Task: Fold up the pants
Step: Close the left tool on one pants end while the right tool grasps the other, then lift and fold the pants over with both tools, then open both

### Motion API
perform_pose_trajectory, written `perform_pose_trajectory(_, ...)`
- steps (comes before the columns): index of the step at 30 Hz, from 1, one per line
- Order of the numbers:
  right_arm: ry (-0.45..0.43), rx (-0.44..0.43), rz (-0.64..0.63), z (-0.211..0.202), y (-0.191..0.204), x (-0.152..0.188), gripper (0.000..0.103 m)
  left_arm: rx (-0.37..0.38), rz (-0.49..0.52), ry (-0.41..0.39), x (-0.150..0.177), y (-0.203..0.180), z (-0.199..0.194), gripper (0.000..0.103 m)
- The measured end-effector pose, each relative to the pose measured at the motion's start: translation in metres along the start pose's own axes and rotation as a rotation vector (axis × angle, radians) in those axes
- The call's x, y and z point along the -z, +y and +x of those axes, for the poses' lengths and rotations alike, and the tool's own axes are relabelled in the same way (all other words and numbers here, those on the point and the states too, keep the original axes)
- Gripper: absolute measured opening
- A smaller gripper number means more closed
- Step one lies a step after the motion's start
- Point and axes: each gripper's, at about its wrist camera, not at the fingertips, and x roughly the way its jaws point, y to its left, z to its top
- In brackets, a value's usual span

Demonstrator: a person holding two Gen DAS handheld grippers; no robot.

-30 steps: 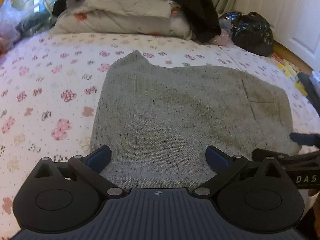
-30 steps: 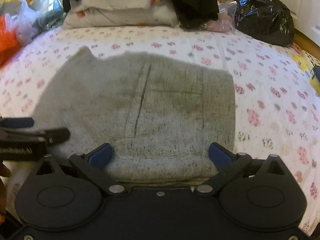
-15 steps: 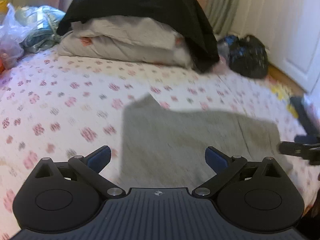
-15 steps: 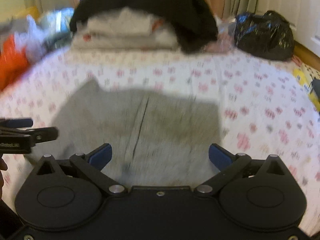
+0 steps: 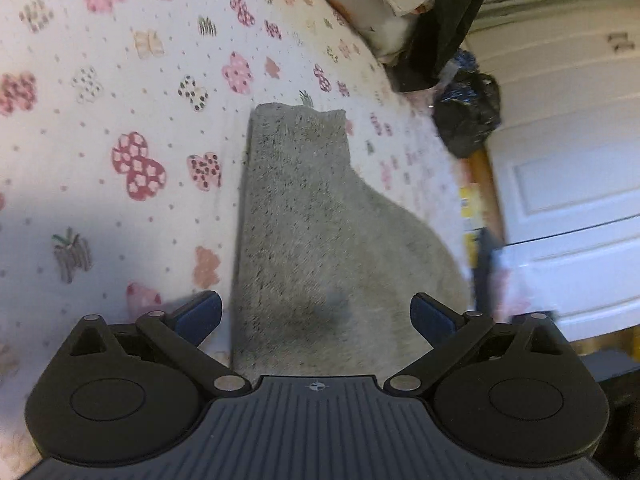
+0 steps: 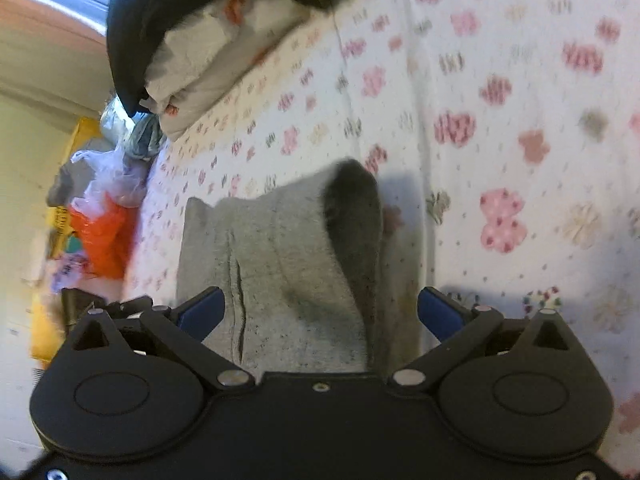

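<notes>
Folded grey pants (image 5: 320, 240) on bedsheet (image 5: 120, 80)

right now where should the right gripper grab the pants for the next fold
Probably the raised end of the pants, where the cloth curls up off the bedsheet. Come in along the sheet with the open right gripper, so one finger can slip beneath that lifted edge.

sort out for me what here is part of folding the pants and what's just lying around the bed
Part of the job:
- grey pants, lying on the floral bedsheet
- left gripper, open
- right gripper, open

Just lying about:
- pillows with a black garment draped over them
- black plastic bag
- orange plastic bag
</notes>
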Motion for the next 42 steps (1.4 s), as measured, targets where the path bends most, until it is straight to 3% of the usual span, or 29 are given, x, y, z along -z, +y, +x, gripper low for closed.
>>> perform_pose_trajectory(3, 0.041, -0.062, 0.024, 0.007, -0.015, -0.007, 0.102, 0.046, -0.016, 0.021, -0.007, 0.006, 0.003, 0.102)
perform_pose_trajectory(8, 0.0, -0.151, 0.0, -0.005, -0.007, -0.012, 0.102, 0.064, -0.003, 0.05, -0.013, 0.007, 0.004, 0.102)
perform_pose_trajectory(12, 0.059, -0.088, 0.018, 0.013, -0.014, -0.014, 0.103, 0.071, 0.013, 0.068, -0.013, 0.004, 0.008, 0.102)
perform_pose_trajectory(17, 0.091, -0.201, 0.066, 0.016, -0.032, -0.016, 0.103, 0.071, 0.048, 0.103, -0.014, -0.003, 0.02, 0.102)
perform_pose_trajectory(26, 0.194, -0.22, 0.011, 0.042, -0.014, -0.027, 0.102, 0.138, -0.011, 0.143, -0.02, -0.005, 0.038, 0.102)
perform_pose_trajectory(27, 0.196, -0.217, -0.001, 0.042, -0.013, -0.028, 0.095, 0.143, -0.012, 0.141, -0.02, -0.004, 0.038, 0.101)
perform_pose_trajectory(28, 0.198, -0.208, -0.014, 0.041, -0.013, -0.027, 0.068, 0.144, -0.011, 0.141, -0.019, -0.004, 0.036, 0.099)
perform_pose_trajectory(30, 0.211, -0.139, -0.017, 0.038, -0.021, -0.028, 0.047, 0.128, -0.013, 0.145, -0.019, 0.0, 0.034, 0.087)
perform_pose_trajectory(34, 0.214, -0.183, 0.02, 0.034, -0.037, -0.025, 0.044, 0.093, -0.031, 0.141, -0.018, 0.006, 0.032, 0.061)
perform_pose_trajectory(39, 0.19, -0.184, -0.008, 0.035, -0.025, -0.022, 0.037, 0.074, -0.02, 0.129, -0.011, 0.009, 0.034, 0.014)
perform_pose_trajectory(42, 0.165, -0.187, -0.054, 0.028, -0.007, -0.022, 0.035, 0.082, -0.017, 0.087, -0.007, 0.009, 0.028, 0.011)
